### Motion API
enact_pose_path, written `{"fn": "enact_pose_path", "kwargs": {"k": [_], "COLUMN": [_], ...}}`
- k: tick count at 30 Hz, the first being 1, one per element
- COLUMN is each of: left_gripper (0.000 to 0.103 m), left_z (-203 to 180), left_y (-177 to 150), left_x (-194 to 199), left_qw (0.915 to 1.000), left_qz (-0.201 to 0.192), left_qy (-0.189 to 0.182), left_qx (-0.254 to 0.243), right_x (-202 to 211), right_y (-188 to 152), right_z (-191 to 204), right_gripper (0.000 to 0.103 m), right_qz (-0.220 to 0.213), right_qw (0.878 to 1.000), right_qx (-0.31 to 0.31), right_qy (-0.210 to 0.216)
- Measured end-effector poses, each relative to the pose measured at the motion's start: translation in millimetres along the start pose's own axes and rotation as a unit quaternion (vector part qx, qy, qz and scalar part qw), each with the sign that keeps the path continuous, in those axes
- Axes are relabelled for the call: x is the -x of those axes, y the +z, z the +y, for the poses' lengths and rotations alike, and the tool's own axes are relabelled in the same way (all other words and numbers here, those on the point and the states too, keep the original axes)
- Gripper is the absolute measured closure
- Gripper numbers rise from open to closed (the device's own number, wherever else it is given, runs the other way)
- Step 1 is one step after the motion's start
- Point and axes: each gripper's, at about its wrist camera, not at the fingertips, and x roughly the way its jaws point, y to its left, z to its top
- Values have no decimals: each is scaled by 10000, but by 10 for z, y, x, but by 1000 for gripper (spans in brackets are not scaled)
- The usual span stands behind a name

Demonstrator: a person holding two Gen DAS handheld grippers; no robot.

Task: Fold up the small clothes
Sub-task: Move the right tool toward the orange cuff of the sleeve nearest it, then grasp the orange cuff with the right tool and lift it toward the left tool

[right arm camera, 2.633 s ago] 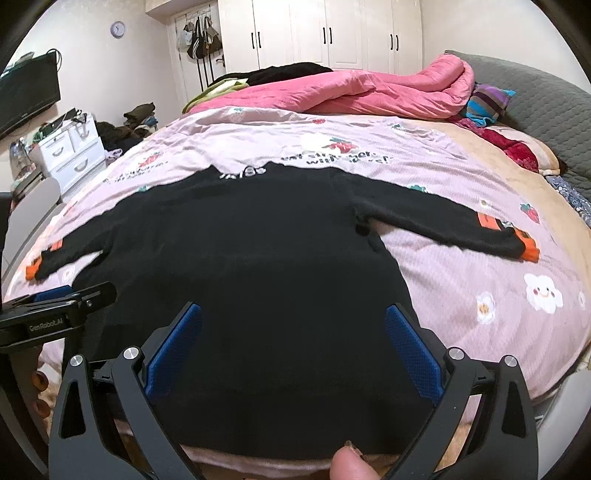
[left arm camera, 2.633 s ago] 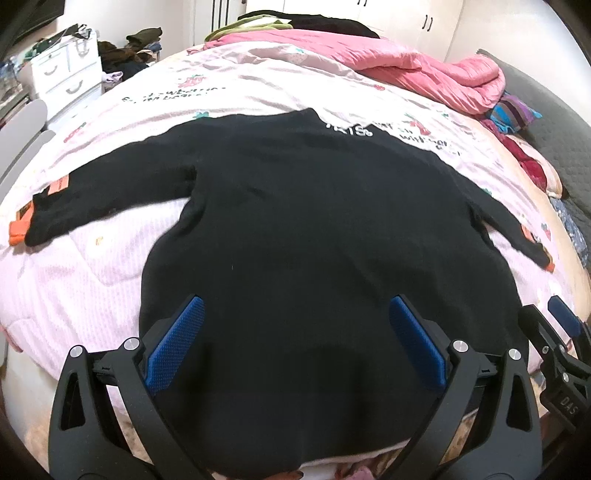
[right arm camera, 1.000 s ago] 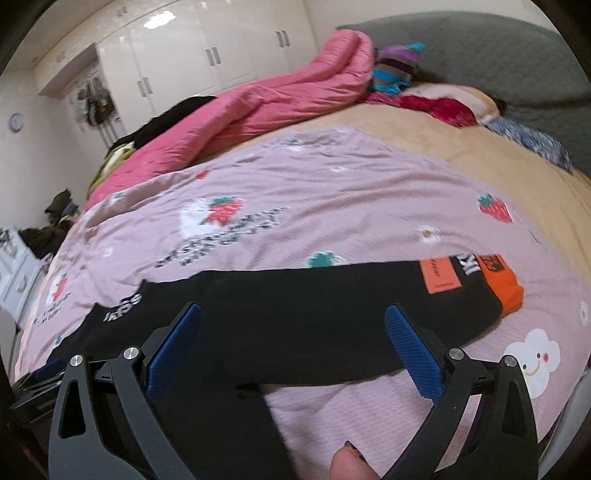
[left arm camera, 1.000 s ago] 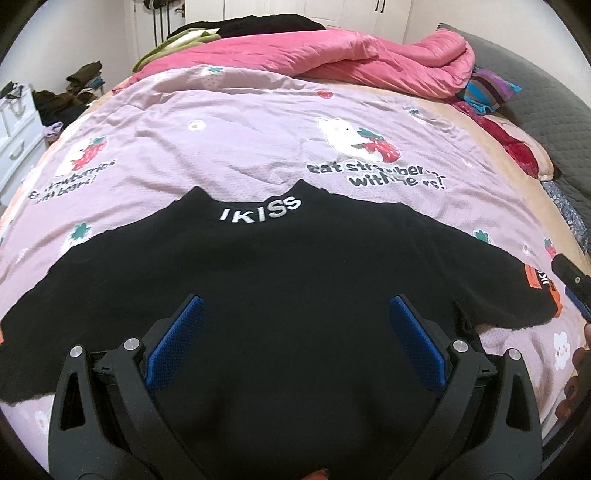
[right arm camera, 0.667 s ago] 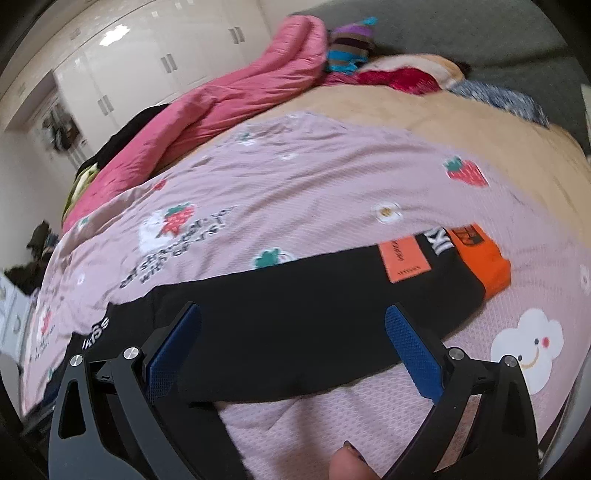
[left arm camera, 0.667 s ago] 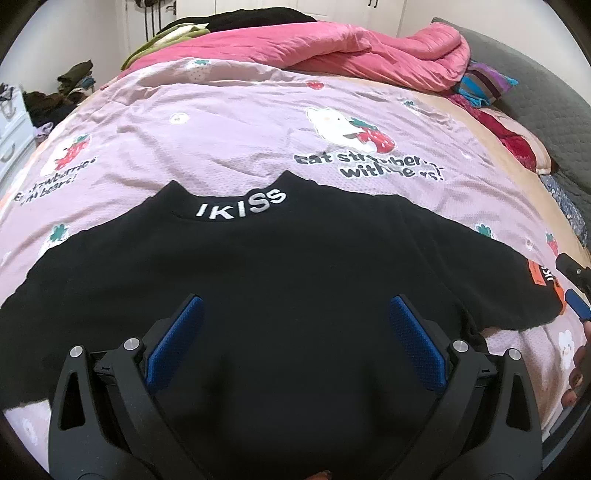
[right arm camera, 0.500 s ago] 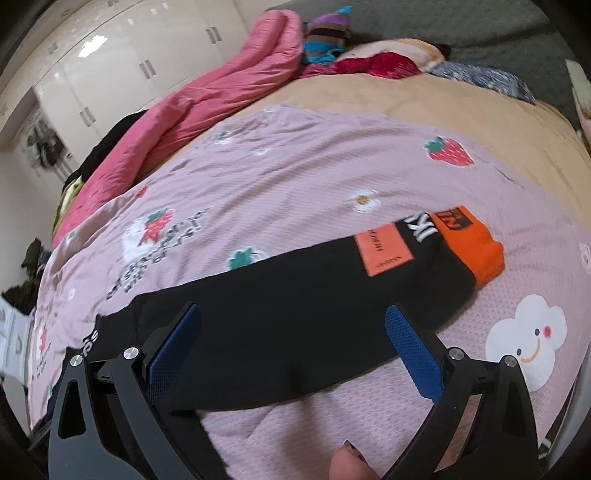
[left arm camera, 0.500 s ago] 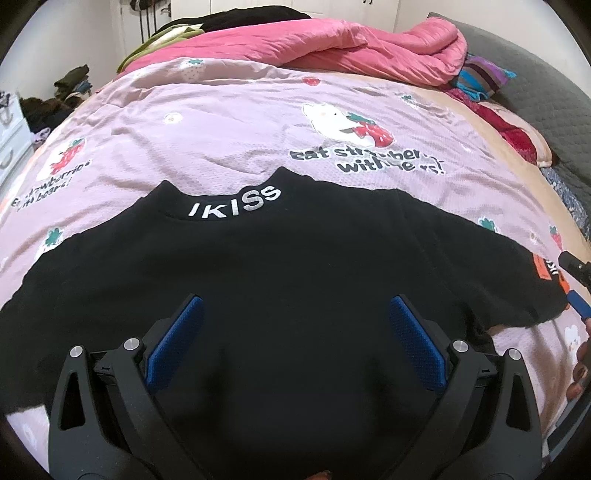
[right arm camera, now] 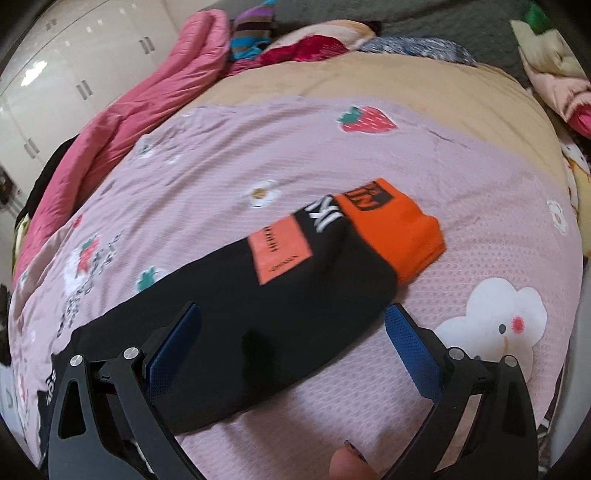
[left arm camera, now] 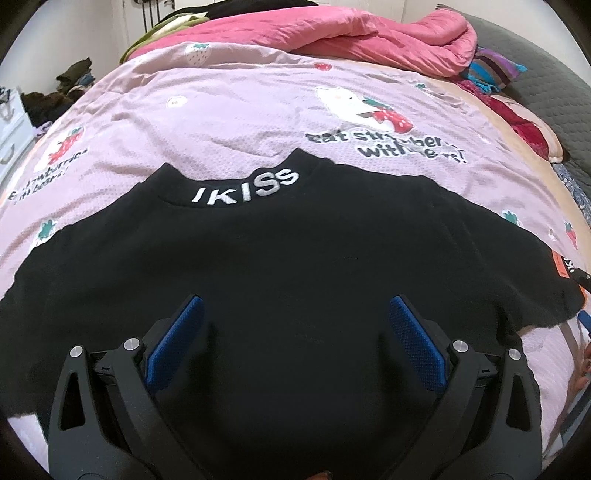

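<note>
Lying flat and face down on a pink sheet [left arm camera: 240, 107], a black sweater [left arm camera: 295, 266] spreads its sleeves sideways across the bed, its collar [left arm camera: 243, 188], lettered "IKISS", pointing away toward a heaped pink quilt [left arm camera: 351, 33]. The body's long axis runs from the near edge of the bed toward the quilt; the sleeves cross it at right angles. The left gripper [left arm camera: 295, 339] hangs over the middle of the sweater's back, its blue pads [left arm camera: 177, 339] spread wide and holding nothing. The right gripper [right arm camera: 291, 354] hovers above the right sleeve [right arm camera: 258, 302], its fingers likewise wide apart, one pad over black cloth and the other over bare sheet just past the sleeve's lower edge. The sleeve slants up and to the right in this view, ending in an orange cuff [right arm camera: 399, 229] that points toward a tan blanket [right arm camera: 369, 77]. An orange patch [right arm camera: 280, 251] sits on the sleeve just short of the cuff. Open sheet surrounds the cuff on all sides, with a printed cloud [right arm camera: 491, 325] near it and a strawberry [right arm camera: 369, 120] farther off. Beyond the collar, a broad stretch of sheet lies bare up to the quilt. A fingertip [right arm camera: 347, 465] shows at the bottom edge of the right view.
</note>
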Motion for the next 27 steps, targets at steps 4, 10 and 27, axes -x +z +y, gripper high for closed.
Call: {"fn": "enact_pose_path", "kwargs": {"k": [4, 10, 27], "left_gripper": [9, 9, 9], "left_z": [88, 210, 473], "left_y": [8, 25, 43], "left_x": [-8, 37, 290], "left_qw": [10000, 9998, 9980], "left_qz": [2, -16, -57], "left_qy": [24, 55, -299], "left_qx": [65, 168, 554], "right_x": [-159, -290, 394], "right_y": [88, 261, 141], "right_z": [-105, -285, 196], "right_gripper": [4, 20, 89], "right_qz": [86, -66, -993], "right_qw": [9997, 9980, 9804], "right_qx": [-205, -599, -125], "right_qy": [25, 176, 1695]}}
